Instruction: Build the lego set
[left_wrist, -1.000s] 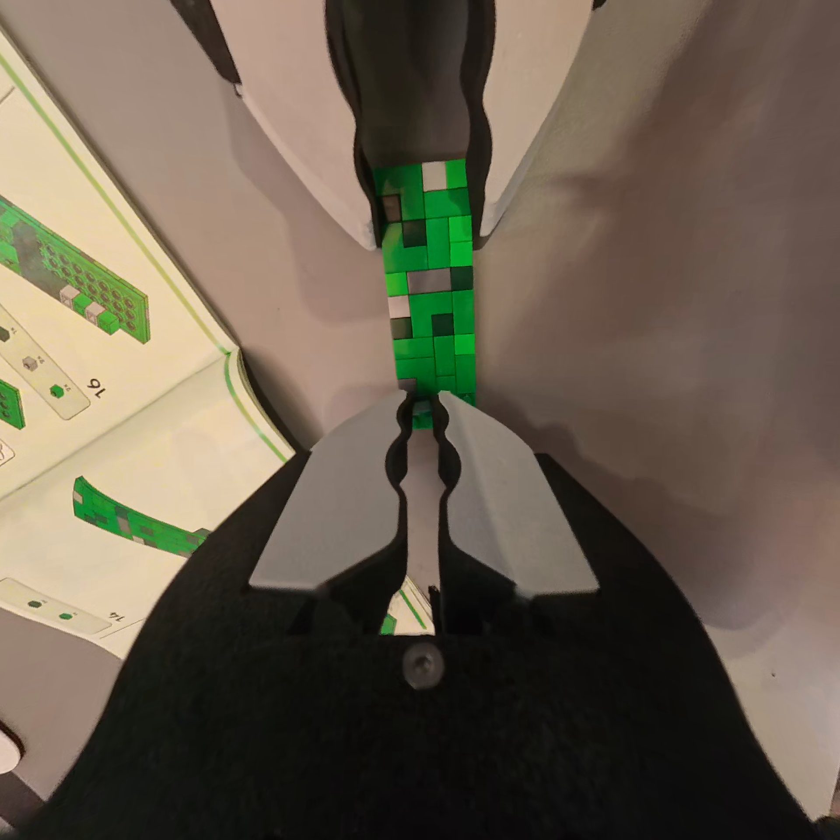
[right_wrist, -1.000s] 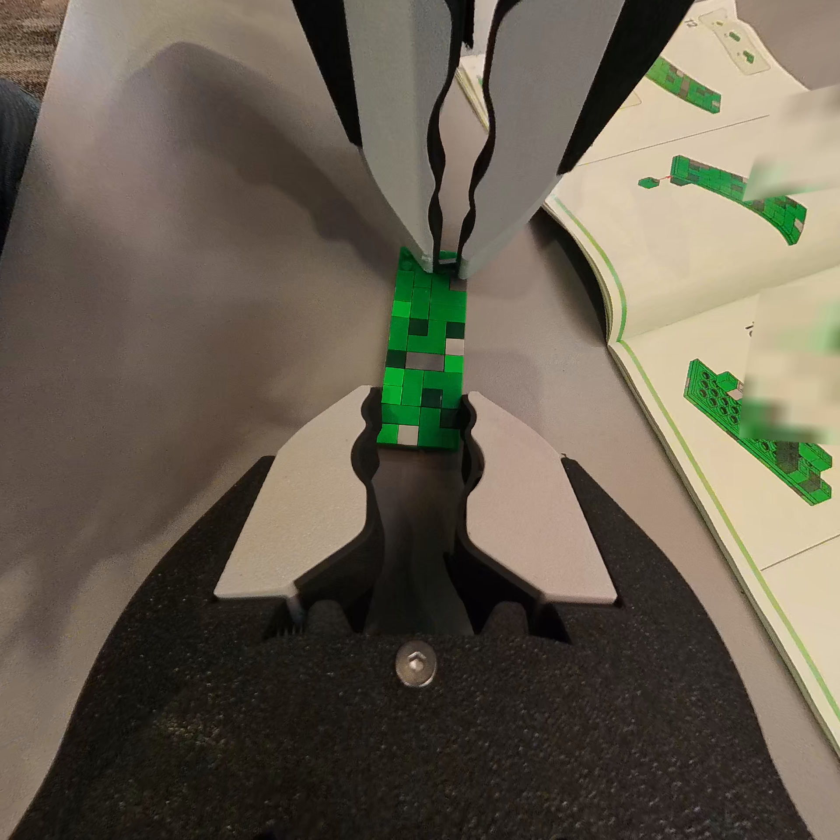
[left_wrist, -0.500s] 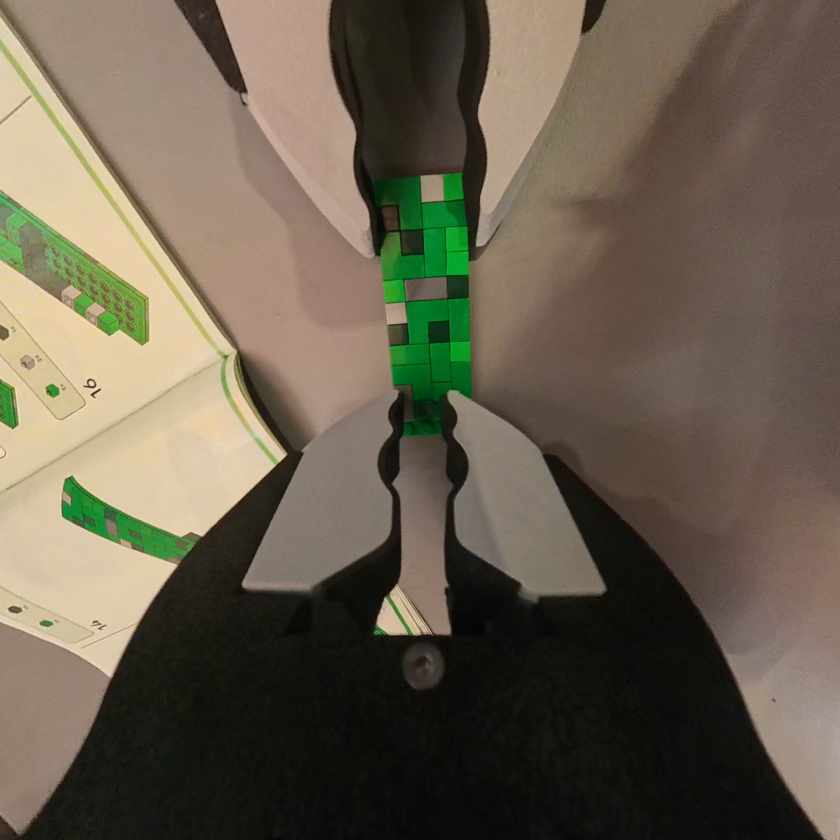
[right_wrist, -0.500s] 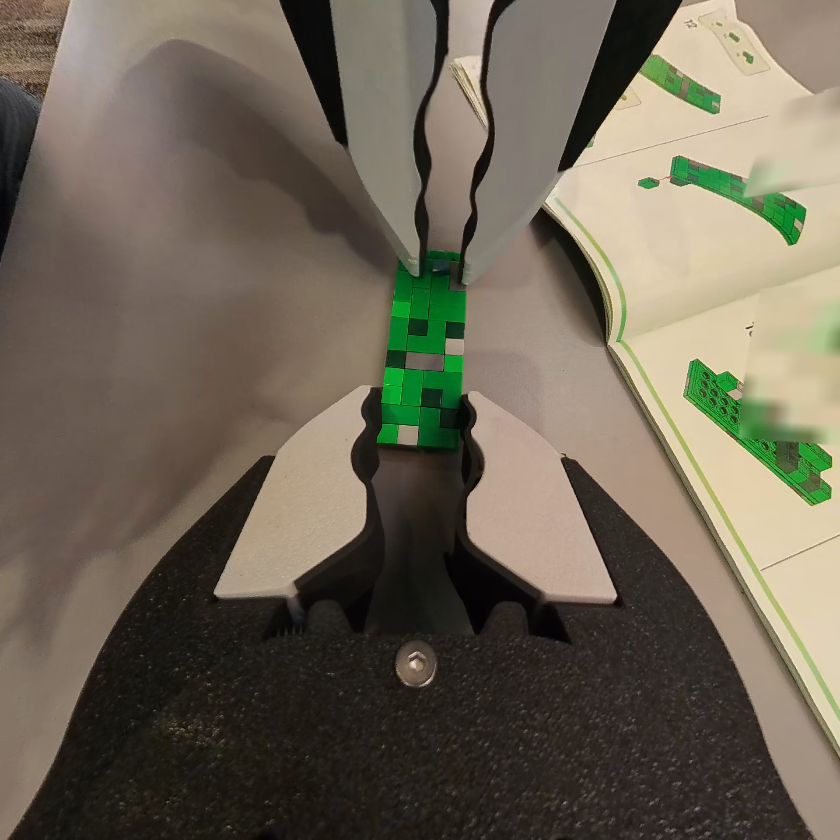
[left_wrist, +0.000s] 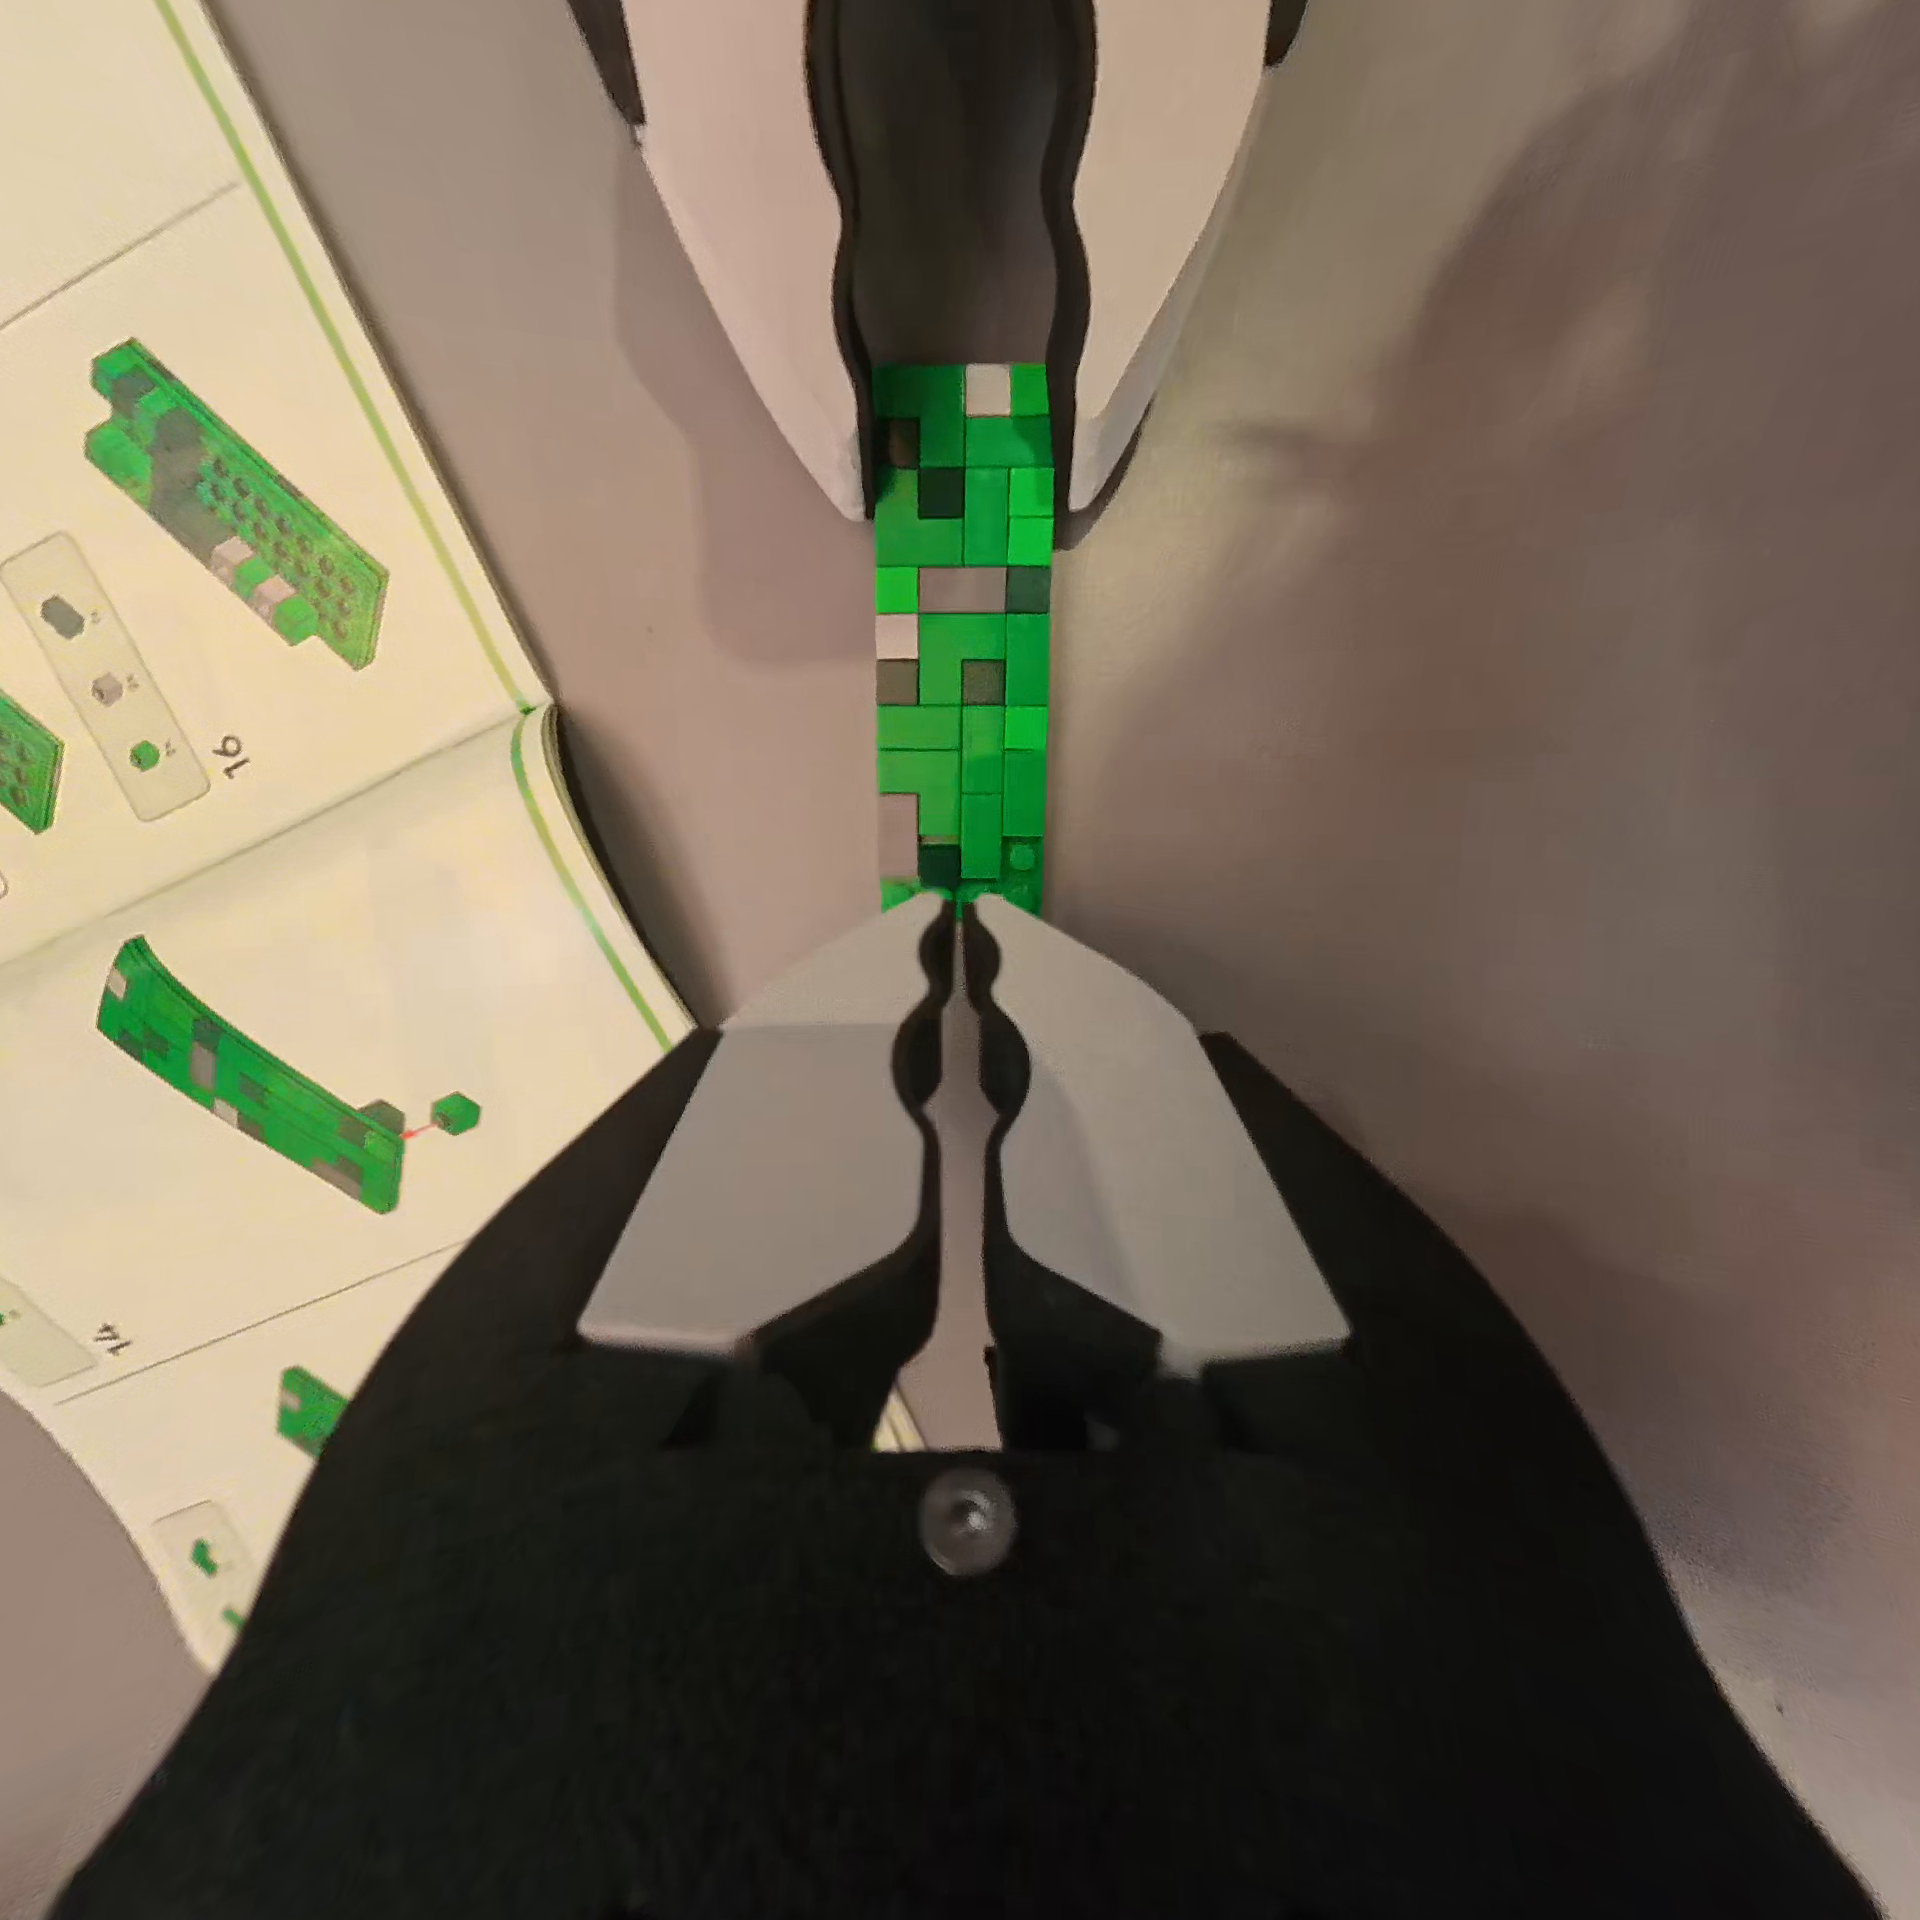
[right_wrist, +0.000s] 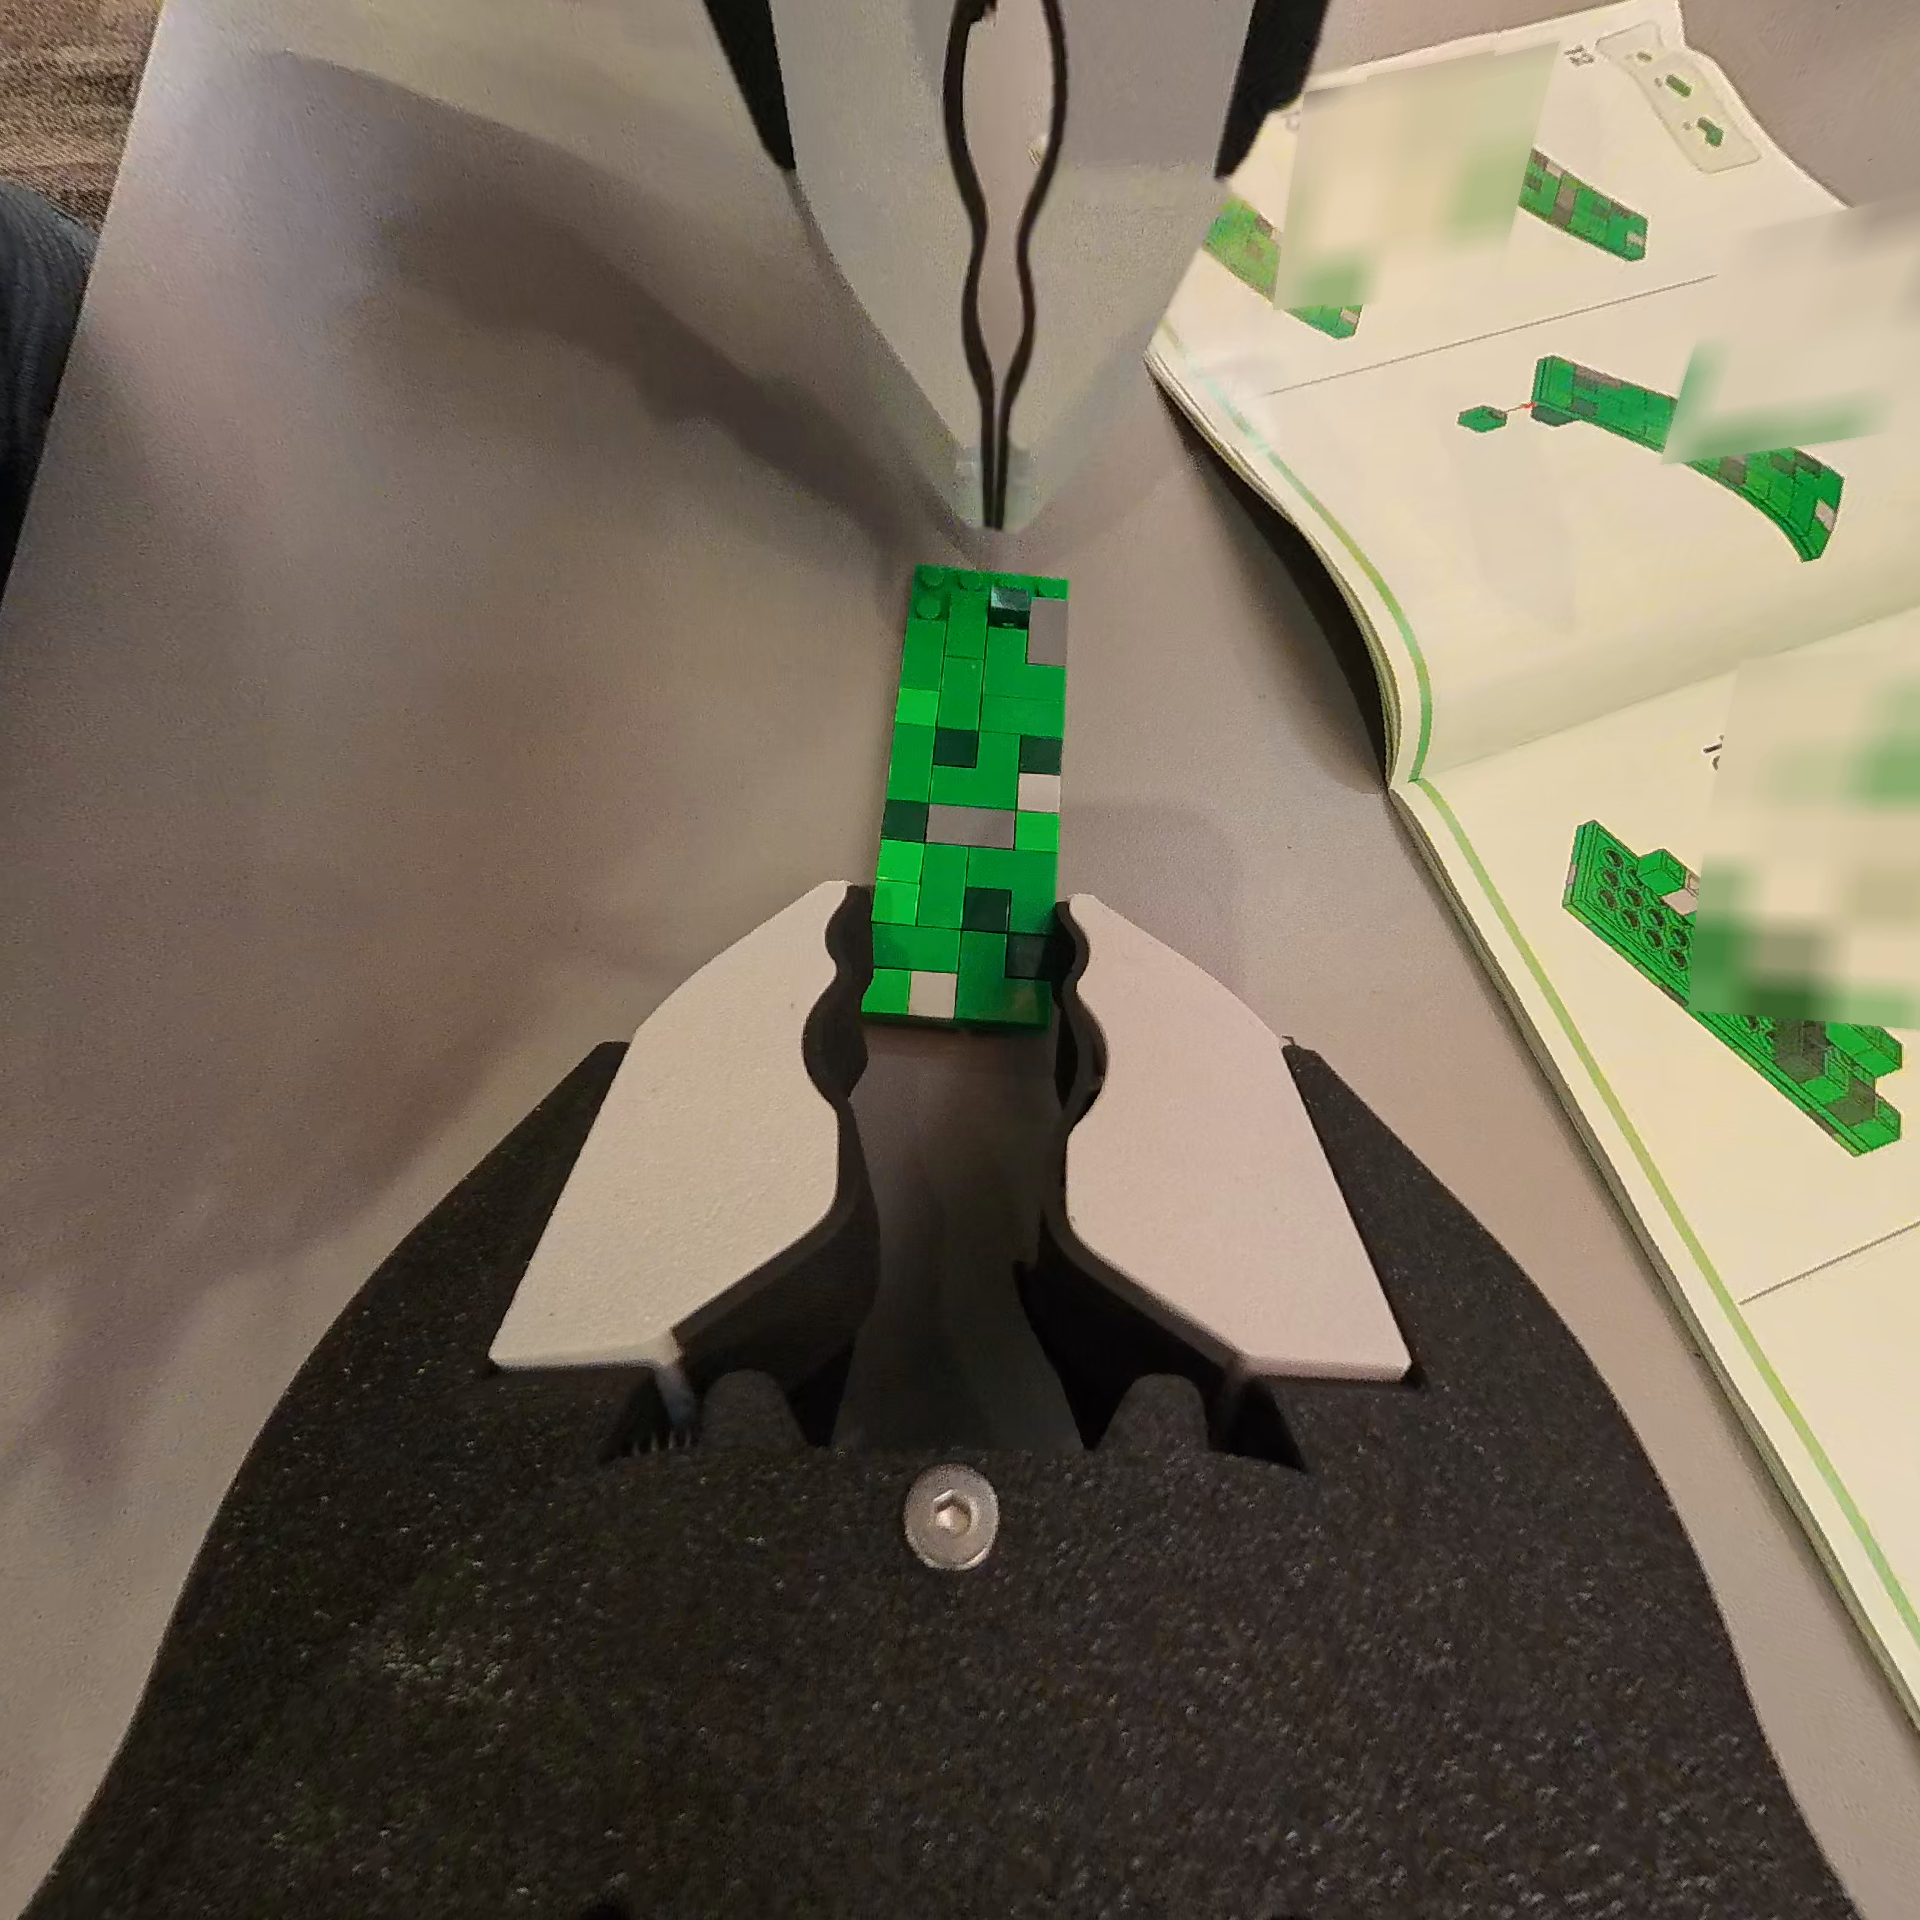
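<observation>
Between the right gripper's (right_wrist: 961, 935) fingers: green lego strip (right_wrist: 971, 800).

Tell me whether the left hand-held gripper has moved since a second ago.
Yes. The left hand-held gripper has backed off the green Lego strip's end, exposing studs, and closed; the strip stayed beside the instruction booklet.

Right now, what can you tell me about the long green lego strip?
The green lego strip is a narrow plastic plate lying flat on the grey table, tiled in light and dark green with some grey squares. A few studs at one end are uncovered. The right tongs clamp its other end; the left tongs, shut, are at the studded end.
</observation>
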